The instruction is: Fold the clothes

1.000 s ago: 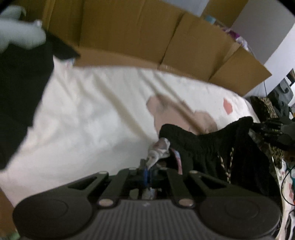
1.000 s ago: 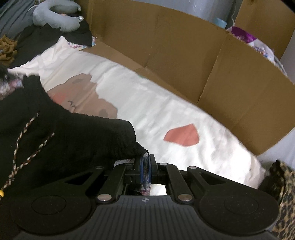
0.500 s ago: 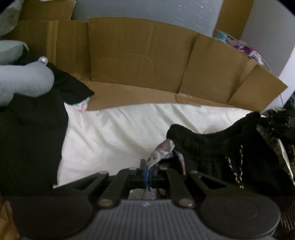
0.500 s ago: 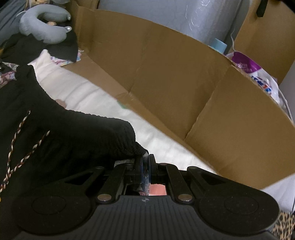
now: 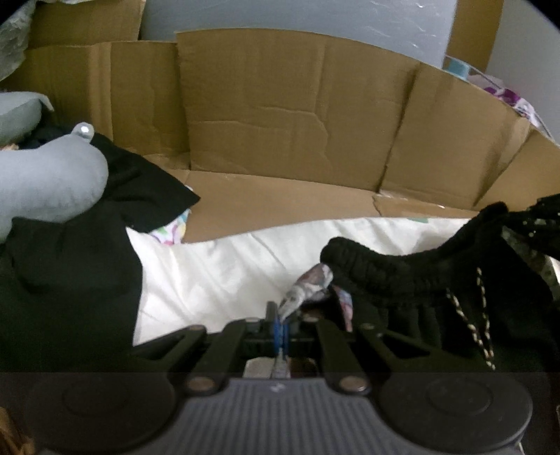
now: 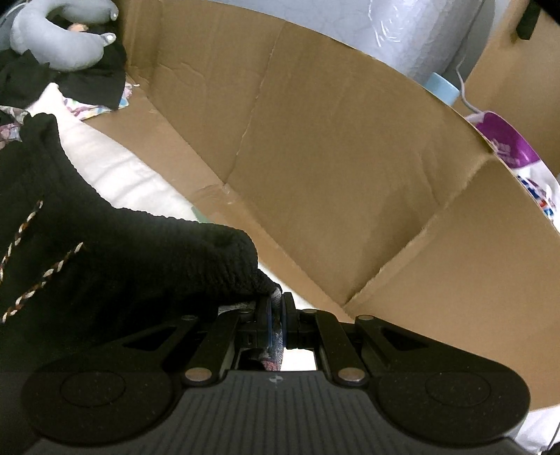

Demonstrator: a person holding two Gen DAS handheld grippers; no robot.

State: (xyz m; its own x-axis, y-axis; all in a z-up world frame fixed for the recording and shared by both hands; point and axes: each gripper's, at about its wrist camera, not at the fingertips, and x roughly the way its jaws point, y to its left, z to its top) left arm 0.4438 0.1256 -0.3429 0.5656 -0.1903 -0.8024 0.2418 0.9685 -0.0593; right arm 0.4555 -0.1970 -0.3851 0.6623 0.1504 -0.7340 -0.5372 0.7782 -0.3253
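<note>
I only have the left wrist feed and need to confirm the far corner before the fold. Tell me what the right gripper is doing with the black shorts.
Observer: The right gripper is shut on the black shorts, pinching the waistband corner together with a bit of patterned fabric.
Operator: Describe what lies ahead of that gripper.
Observer: A cardboard wall runs straight across its view, close in front.
Operator: Report anything beyond the wall that I cannot see well.
Observer: A purple and white bag sits behind the wall on the right, with a large silvery wrapped roll standing further back.
Operator: Check the drawstring.
Observer: In the right wrist view, the braided drawstring hangs loose across the front of the shorts, clear of the gripper.
</note>
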